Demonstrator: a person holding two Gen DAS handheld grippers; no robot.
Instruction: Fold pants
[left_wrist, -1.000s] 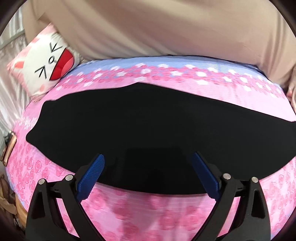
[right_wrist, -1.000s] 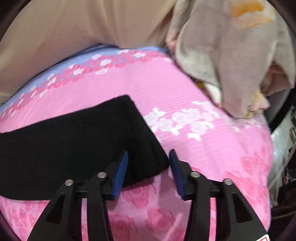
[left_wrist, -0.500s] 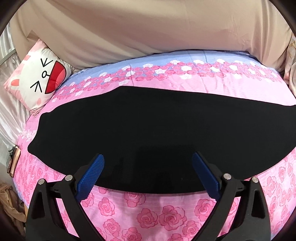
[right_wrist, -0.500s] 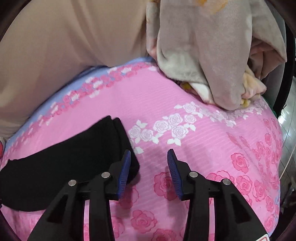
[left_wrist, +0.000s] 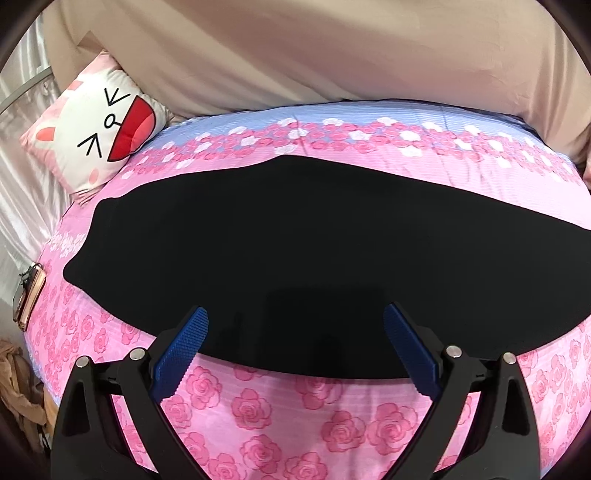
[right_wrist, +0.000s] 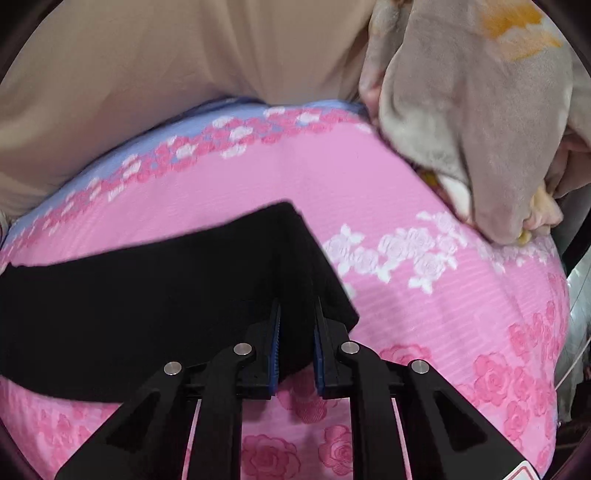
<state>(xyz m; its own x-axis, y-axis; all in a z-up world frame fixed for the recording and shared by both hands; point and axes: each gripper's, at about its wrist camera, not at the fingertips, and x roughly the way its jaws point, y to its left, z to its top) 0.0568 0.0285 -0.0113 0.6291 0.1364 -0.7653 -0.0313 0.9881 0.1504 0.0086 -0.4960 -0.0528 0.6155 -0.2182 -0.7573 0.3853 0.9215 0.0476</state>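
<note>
Right gripper jaws clamped on near end corner of black pants, left gripper jaws wide apart over near edge, pants flat across pink rose bed, cat pillow far left, grey blanket far right

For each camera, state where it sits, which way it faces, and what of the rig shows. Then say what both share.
Left wrist: rides the left tool, looking forward over the black pants toward a cat-face pillow; its blue-padded fingers spread wide.
Right wrist: rides the right tool, facing the pants' end and a bundled blanket; its fingers pinch the fabric.
Shared: pants, pink rose bedsheet, beige cover.
</note>
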